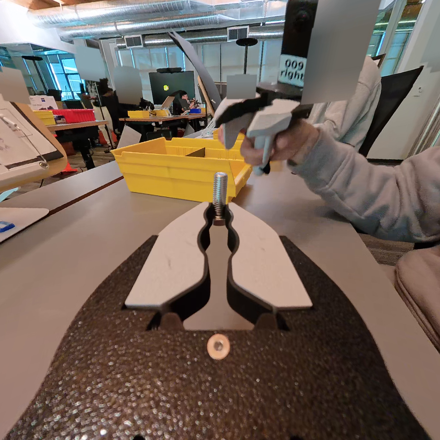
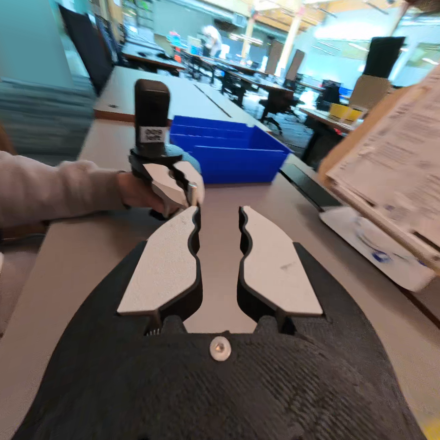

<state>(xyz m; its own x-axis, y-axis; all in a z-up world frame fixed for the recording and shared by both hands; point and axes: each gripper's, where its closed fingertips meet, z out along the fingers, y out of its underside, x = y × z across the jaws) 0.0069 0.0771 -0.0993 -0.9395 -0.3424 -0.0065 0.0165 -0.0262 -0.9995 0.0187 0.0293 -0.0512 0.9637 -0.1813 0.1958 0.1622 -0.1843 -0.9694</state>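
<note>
My left gripper point(image 1: 219, 212) is shut on a silver threaded bolt point(image 1: 220, 190). The bolt stands upright, head down between the fingertips, its thread rising above them. The same gripper point(image 2: 190, 192) shows in the right wrist view, held by a hand in a grey sleeve, with the bolt point(image 2: 192, 191) at its tips. My right gripper point(image 2: 219, 210) is open, with only bare grey table point(image 2: 219, 262) between its fingers. It also shows in the left wrist view point(image 1: 240, 133), raised above the table, right of the bolt.
A yellow bin point(image 1: 176, 166) with a dark divider stands just behind the bolt. A blue bin point(image 2: 233, 152) stands beyond the left gripper. A clipboard stand with papers point(image 2: 390, 171) and a white base point(image 2: 376, 247) is at the right. Desks and people farther off. About 8 centimeters separates my left fingertips from my right.
</note>
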